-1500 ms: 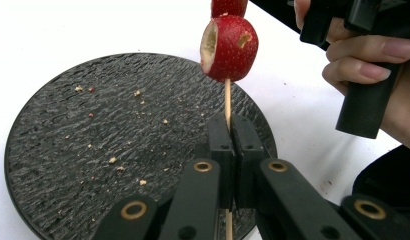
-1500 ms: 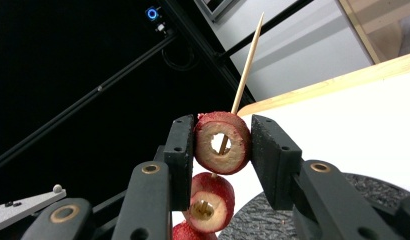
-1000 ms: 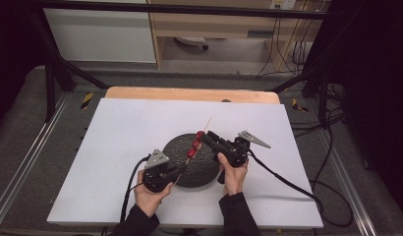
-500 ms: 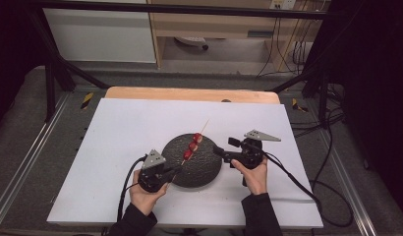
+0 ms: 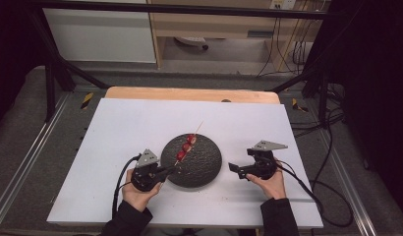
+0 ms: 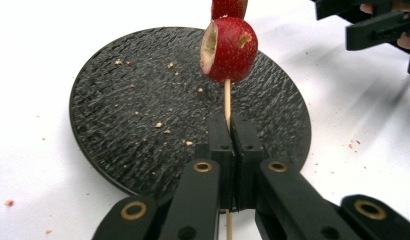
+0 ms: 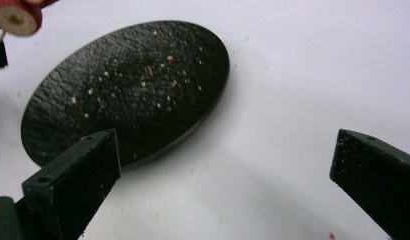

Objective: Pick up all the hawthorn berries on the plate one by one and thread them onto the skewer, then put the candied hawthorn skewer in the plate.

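Left gripper [image 5: 166, 170] is clamped tight on the bare end of the wooden skewer [image 6: 227, 102], jaws pressed together with the stick pinched between them; the left gripper view shows that plainly. The skewer carries red fruit pieces [image 5: 186, 146], three of them in the high view, and it slants up from the grip toward about one o'clock, hanging over the round black slate plate [image 5: 204, 169] rather than lying on it. The pointed tip pokes past the plate's far rim.

Over on the other side, the right gripper [image 5: 235, 169] has just been opening, and its jaws now stand wide apart with nothing between them. In the right gripper view there is only white table [image 7: 293, 75] between the two black pads [image 7: 100, 165]. It sits just off the plate's three o'clock edge, jaws aimed toward nine o'clock, across the plate.

Here's what matters: from the right gripper the fruit lies at roughly ten o'clock, up and across the plate, and the skewer's long axis runs diagonally, seven to one. The left hand already owns the stick end; the right is the free one, near but clearly apart from the fruit. My read is that any move onto a fruit piece would need the open jaws to come in crosswise to that diagonal, so they straddle the fruit and not the stick.

Crumbs [image 6: 158, 125] speckle the plate.
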### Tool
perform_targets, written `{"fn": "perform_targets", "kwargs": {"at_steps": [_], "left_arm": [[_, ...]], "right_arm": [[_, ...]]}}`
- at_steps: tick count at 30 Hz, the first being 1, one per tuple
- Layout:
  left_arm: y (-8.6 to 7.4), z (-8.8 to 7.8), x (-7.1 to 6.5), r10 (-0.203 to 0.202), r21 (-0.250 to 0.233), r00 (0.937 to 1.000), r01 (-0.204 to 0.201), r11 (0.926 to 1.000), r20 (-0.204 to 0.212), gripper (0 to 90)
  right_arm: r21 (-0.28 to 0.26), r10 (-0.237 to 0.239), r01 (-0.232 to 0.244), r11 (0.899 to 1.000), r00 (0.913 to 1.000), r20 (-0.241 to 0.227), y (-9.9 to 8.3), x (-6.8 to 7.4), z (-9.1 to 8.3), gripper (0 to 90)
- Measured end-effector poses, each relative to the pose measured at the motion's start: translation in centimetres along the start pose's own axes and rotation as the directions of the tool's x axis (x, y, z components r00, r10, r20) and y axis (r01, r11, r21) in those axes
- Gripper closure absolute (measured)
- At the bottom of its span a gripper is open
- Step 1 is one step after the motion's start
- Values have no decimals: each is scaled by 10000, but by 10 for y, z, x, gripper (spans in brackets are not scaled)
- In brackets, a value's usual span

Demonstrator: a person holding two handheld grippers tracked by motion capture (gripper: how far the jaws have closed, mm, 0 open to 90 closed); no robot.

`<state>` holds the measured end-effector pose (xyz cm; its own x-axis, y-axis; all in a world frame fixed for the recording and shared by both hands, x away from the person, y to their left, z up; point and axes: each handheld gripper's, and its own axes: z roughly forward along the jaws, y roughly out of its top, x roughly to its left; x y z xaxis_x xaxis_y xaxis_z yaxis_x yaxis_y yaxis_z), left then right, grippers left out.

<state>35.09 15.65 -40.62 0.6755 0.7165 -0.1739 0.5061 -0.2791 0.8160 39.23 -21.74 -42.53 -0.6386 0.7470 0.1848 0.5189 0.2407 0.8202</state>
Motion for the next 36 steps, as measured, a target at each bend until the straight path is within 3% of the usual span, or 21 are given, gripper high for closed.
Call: {"fn": "perform_targets", "kwargs": {"at_steps": [10,15,30,36], "left_arm": [[1,1,10,-161,294,9995,168,9994,-258,886],[2,4,12,-35,683,9989,67,9976,-463,886],[1,15,9,184,1546,9962,-51,9880,-852,885],[3,21,6,243,2020,9947,-37,9794,-996,885]], "right_arm": [[313,31,-31,9995,10000,-13,-33,-13,-15,7],[387,99,-98,9992,10000,-14,-43,-18,-22,12],[480,143,-142,9987,9999,-10,-50,-16,-29,9],[532,45,-45,9986,10000,-7,-51,-17,-30,9]]}}
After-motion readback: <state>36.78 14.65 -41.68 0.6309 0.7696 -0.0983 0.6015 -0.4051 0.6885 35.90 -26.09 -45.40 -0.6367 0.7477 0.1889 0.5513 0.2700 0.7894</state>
